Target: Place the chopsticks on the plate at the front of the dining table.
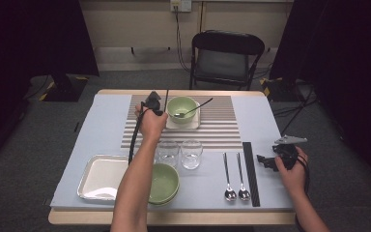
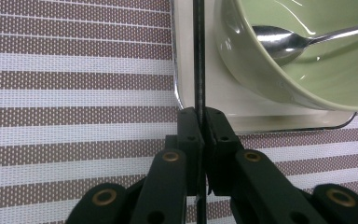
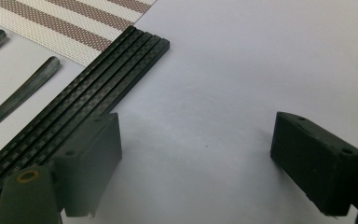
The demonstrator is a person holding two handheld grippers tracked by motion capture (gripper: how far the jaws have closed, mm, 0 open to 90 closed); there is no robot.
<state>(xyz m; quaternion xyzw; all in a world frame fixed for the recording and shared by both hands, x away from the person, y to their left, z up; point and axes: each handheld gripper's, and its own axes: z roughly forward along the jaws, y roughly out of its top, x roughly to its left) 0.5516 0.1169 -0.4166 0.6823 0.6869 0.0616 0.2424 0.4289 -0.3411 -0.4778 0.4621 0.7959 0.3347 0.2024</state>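
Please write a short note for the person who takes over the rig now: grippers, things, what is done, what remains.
Left gripper: shut on one black chopstick, held beside the small tray with the green bowl; a spoon lies in the bowl.
Right gripper: open, holds nothing, resting beside the remaining chopsticks.
Done: bowl, tray and spoon are on the striped mat.
Left: probably lay the chopstick down, then fetch the others.

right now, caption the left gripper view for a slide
Left gripper shut on a black chopstick beside the green bowl holding a spoon.

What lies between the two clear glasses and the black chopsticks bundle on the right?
Two metal spoons lie side by side between the glasses and the chopsticks bundle, seen in the high view.
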